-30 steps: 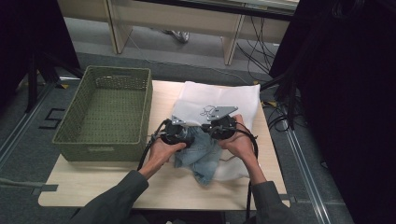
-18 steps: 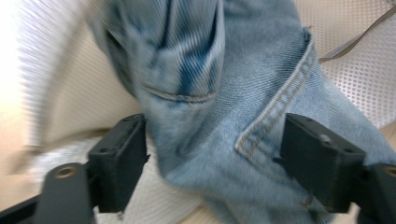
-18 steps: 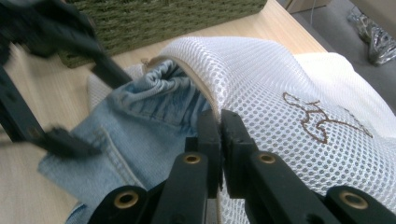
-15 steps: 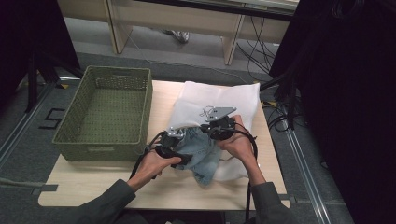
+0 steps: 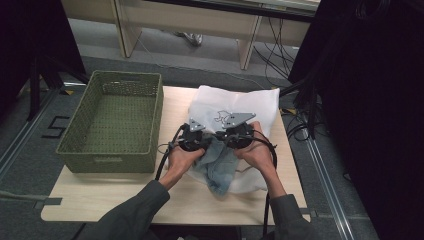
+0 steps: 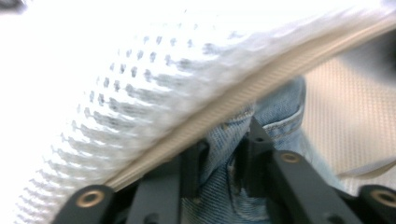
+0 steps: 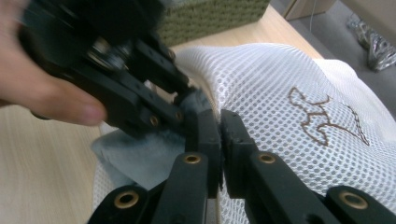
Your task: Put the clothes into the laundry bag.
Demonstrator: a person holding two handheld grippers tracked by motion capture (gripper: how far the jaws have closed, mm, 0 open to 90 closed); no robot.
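A white mesh bag (image 5: pixel 235 102) with a brown stitched figure lies on the table, and a light blue denim garment (image 5: pixel 220 167) spills from its near side. My right gripper (image 5: pixel 231 137) is shut on the bag's zip edge (image 7: pixel 212 109) and holds it up. My left gripper (image 5: pixel 202 142) sits just left of it. Its jaws have just been closing, and in the left gripper view they pinch a fold of the denim (image 6: pixel 224 149) under the raised mesh rim (image 6: pixel 187 93). The right gripper view shows the left gripper (image 7: pixel 180 109) against the denim (image 7: pixel 140 158).
A green woven basket (image 5: pixel 115 120) stands on the left part of the wooden table (image 5: pixel 100 200). Cables hang off the table's right side (image 5: pixel 300 125). Desk legs and floor lie beyond the far edge.
The left hand dipped toward the person and to the left, then came back up beside the right gripper at the bag's mouth. The right hand stayed put on the bag.
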